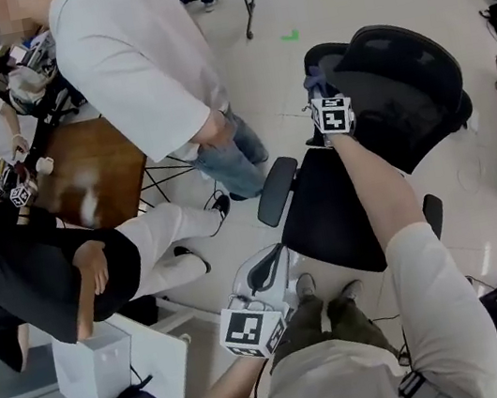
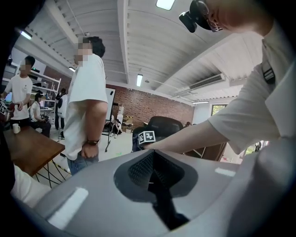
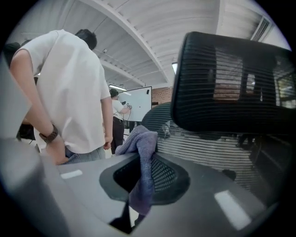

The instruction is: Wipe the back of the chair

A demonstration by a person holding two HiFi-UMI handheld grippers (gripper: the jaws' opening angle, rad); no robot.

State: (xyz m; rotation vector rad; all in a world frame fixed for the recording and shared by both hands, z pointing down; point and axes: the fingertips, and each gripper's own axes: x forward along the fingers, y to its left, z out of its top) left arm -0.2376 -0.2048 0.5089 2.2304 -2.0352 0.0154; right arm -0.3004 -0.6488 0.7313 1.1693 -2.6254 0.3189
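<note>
**Cloth held at the chair's back; left tongs low and closed**

A black office chair (image 1: pixel 328 217) stands on the pale floor (image 1: pixel 291 5) in front of the wearer's feet. Its seat is on the near side and its mesh back (image 1: pixel 410 88) is on the far side.

In the right gripper view, the right tongs (image 3: pixel 143 159) are clamped on a purple cloth (image 3: pixel 138 139). The cloth bunches above the tips and hangs down between them. The ribbed mesh of the back lies just behind the cloth, and the headrest (image 3: pixel 231 83) sits above it. Whether the cloth touches the mesh cannot be told. In the head view, these tongs reach out over the seat on a straight arm, with the cloth at the left edge of the back.

In the left gripper view, the left tongs (image 2: pixel 152 152) have their tips together with nothing between them. The head view shows them held low by the wearer's left knee, near the chair's left armrest (image 1: pixel 277 190) and well apart from the back.

A person in a white shirt (image 1: pixel 138 60) stands just left of the chair. Farther left, a seated person in a black top (image 1: pixel 43 277) is beside a wooden tabletop (image 1: pixel 101 172).
</note>
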